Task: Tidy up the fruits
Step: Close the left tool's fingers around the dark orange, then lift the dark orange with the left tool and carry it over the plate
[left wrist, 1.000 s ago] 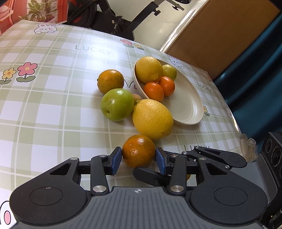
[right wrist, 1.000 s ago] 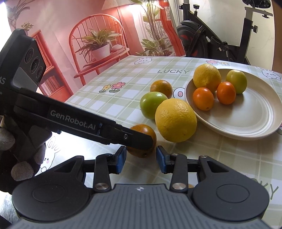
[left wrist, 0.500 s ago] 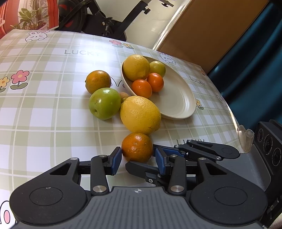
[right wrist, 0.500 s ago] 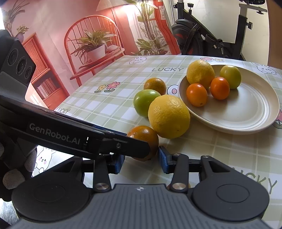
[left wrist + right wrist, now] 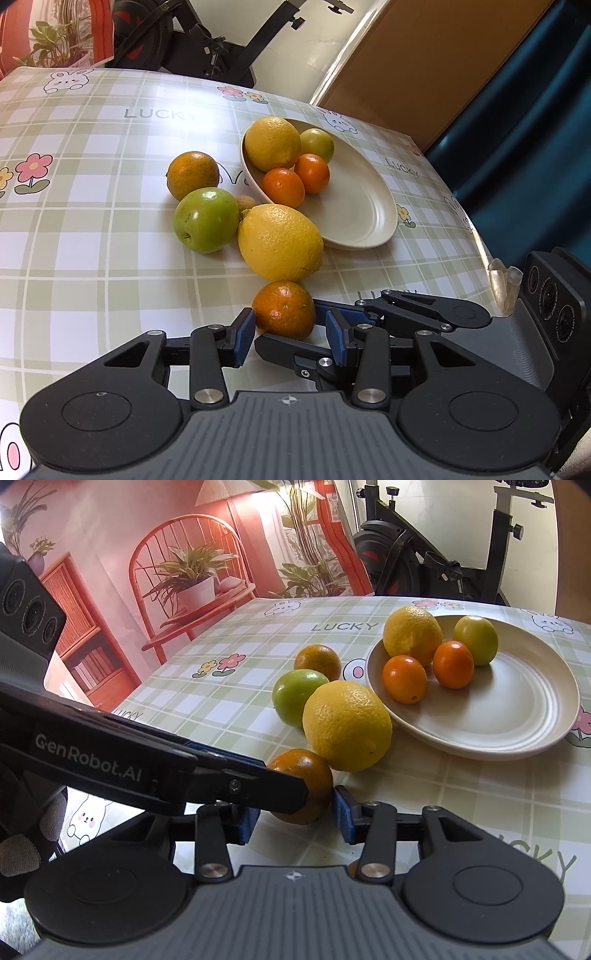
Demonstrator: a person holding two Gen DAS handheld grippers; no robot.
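The near orange (image 5: 283, 309) sat on the tabletop (image 5: 92, 258), at six o'clock from the big lemon (image 5: 280, 246). Both the left hand-held gripper (image 5: 290, 334) and the right hand-held gripper (image 5: 295, 818), its jaws just widening, bracketed it unclamped. One should probably grip squarely and lift clear; lemon crowded the plate (image 5: 369, 206) at one o'clock.

An exercise bike (image 5: 443, 565) stands at twelve o'clock beyond the checked tablecloth (image 5: 236, 686); a printed backdrop (image 5: 166, 565) with a potted plant hangs at ten o'clock.
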